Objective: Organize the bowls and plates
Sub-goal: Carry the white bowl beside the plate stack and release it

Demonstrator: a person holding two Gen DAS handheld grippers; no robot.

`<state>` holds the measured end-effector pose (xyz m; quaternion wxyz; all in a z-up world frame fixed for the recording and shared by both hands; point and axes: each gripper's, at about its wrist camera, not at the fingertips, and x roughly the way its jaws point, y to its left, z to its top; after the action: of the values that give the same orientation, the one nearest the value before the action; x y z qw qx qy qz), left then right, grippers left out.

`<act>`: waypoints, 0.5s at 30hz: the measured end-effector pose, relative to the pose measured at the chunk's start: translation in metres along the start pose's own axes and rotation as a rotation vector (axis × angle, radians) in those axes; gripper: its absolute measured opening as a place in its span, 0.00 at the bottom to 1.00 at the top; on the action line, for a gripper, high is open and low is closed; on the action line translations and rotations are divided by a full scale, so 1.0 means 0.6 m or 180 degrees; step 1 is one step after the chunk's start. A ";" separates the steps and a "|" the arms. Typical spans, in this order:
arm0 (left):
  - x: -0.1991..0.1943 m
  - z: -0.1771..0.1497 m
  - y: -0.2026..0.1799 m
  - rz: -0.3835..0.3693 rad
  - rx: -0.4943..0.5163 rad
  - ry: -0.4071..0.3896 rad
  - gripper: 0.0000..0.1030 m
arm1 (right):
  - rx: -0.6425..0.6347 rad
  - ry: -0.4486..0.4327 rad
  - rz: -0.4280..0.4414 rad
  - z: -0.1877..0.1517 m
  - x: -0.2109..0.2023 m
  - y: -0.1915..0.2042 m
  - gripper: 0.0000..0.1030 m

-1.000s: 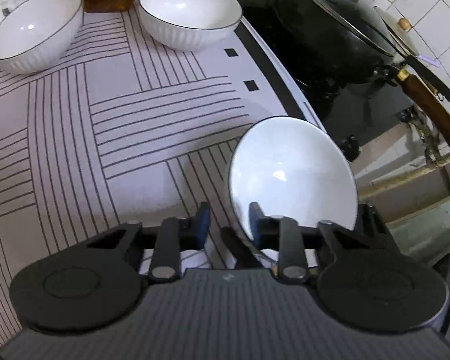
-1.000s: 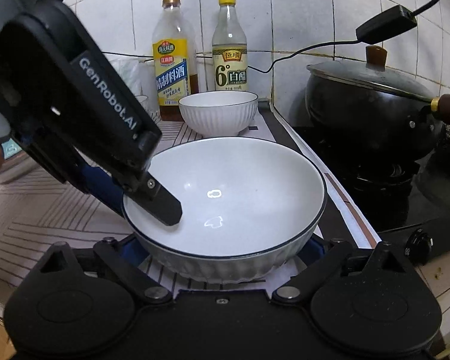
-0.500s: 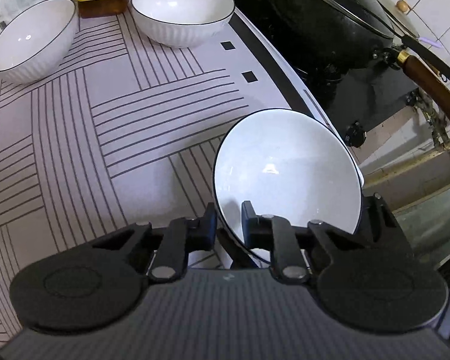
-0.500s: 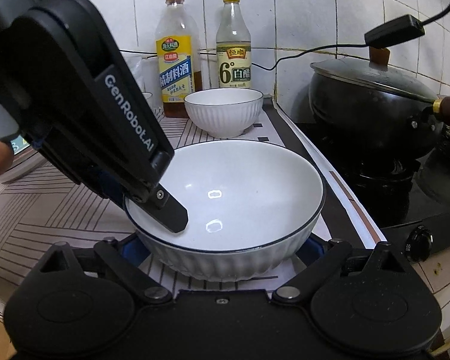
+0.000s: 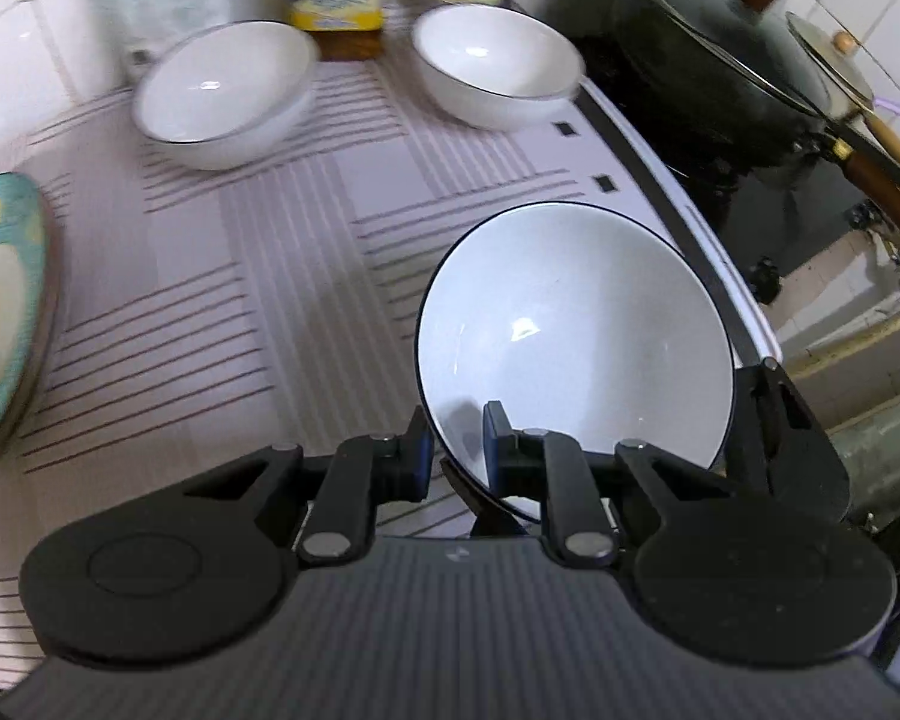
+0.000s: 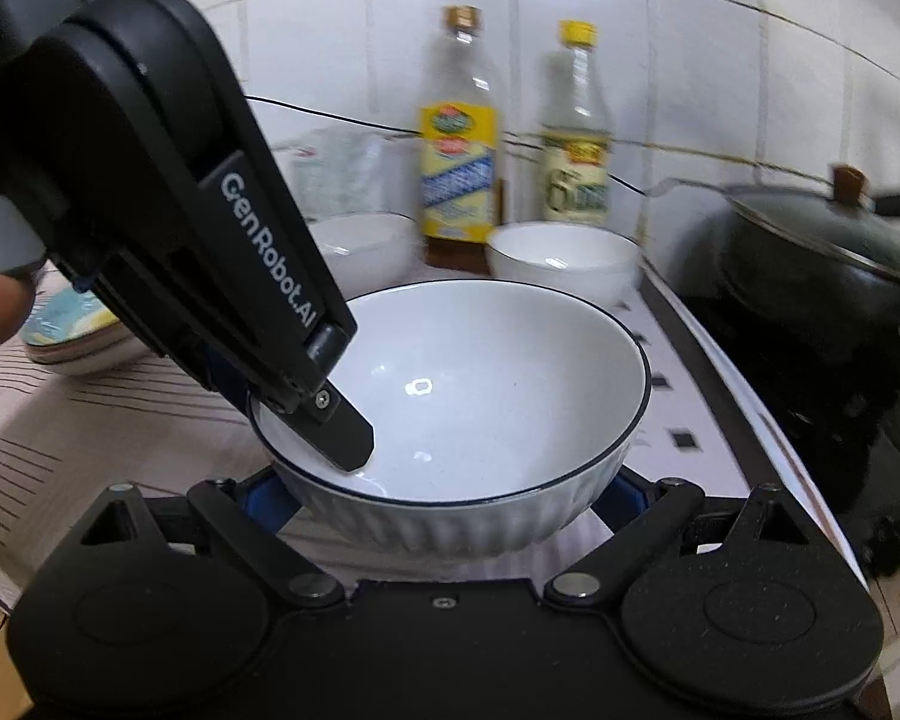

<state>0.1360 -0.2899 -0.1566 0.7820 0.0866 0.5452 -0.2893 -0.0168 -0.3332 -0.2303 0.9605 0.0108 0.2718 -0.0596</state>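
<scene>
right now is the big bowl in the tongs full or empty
Empty. The big white bowl shows only its bare glossy inside in both views; the left tongs pinch its rim.

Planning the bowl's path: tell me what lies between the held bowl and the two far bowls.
Only bare striped mat separates the held bowl from the two far bowls, per the left wrist view.

The counter [image 5: 222,276] wears a pale mat with thin dark stripes and little black squares. At about 11 o'clock in the left wrist view sits a white bowl [image 5: 225,93], and at 12 o'clock sits another bowl [image 5: 498,72]. Two bottles [image 6: 459,132] stand just behind them by the tiled wall (the labels are too blurry to read). At 9 o'clock rests a stack of plates [image 5: 3,312], teal on top.
</scene>
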 end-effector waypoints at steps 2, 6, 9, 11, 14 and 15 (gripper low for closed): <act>-0.012 -0.002 0.020 0.0060 -0.0057 0.0003 0.15 | -0.0058 -0.0013 0.0100 0.011 0.005 0.017 0.96; -0.034 -0.007 0.060 0.0203 -0.0161 0.0010 0.16 | -0.0145 -0.0019 0.0292 0.028 0.014 0.059 0.96; -0.043 -0.010 0.094 0.0229 -0.0293 0.0024 0.16 | -0.0193 -0.0051 0.0392 0.035 0.020 0.086 0.96; -0.042 -0.013 0.115 0.0235 -0.0384 0.0048 0.17 | -0.0250 -0.0036 0.0474 0.040 0.030 0.100 0.96; -0.035 -0.015 0.149 0.0208 -0.0544 0.0058 0.18 | -0.0334 -0.0001 0.0574 0.051 0.051 0.116 0.96; -0.032 -0.015 0.158 0.0198 -0.0581 0.0054 0.18 | -0.0376 0.0006 0.0600 0.054 0.059 0.123 0.96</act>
<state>0.1756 -0.2015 -0.1598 0.7906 0.0343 0.5730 -0.2131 0.0386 -0.2657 -0.2219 0.9605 -0.0203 0.2735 0.0471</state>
